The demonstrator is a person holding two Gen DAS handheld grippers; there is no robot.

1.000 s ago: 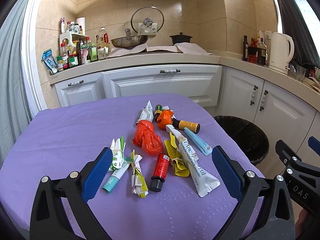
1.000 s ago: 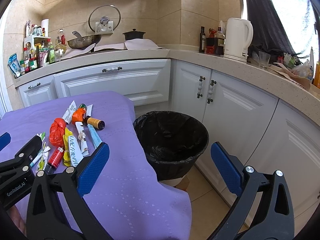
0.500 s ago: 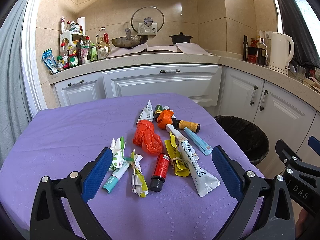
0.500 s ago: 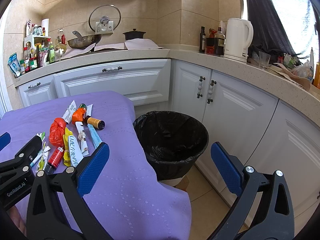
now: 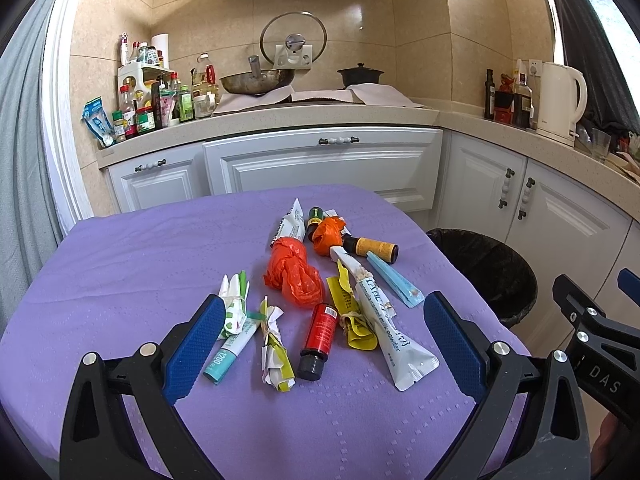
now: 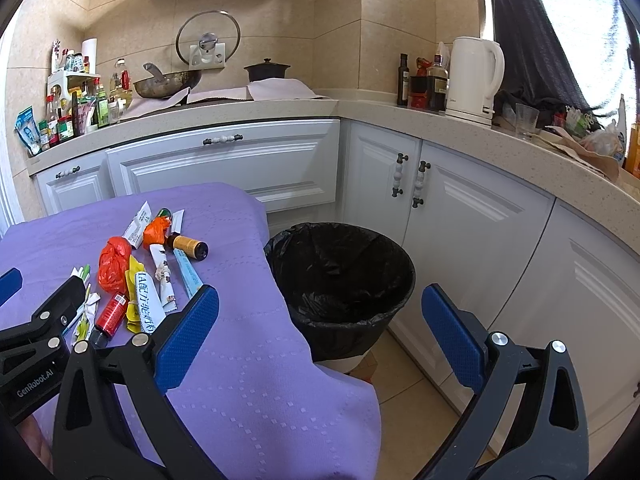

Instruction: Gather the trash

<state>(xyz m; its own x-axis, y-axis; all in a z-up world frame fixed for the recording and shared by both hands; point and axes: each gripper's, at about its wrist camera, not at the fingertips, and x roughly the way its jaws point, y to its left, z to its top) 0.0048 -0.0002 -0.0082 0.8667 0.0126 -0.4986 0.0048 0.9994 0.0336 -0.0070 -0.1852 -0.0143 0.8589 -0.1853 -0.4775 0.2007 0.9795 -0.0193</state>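
my left hand-held gripper (image 5: 320, 340) hangs spread wide and empty over the trash pile (image 5: 332, 292) near the counter's (image 5: 120, 264) right edge. my right hand-held gripper (image 6: 320, 328) gapes empty toward the black-lined bin (image 6: 340, 276) on the floor just beside that edge.

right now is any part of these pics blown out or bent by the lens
Right wrist view: the window at top right is blown out white, while the bin interior is dark with little detail. Left wrist view: lighting on the table is even and the trash sharp; fisheye curves the counter edge and door frame, and the corners go black.
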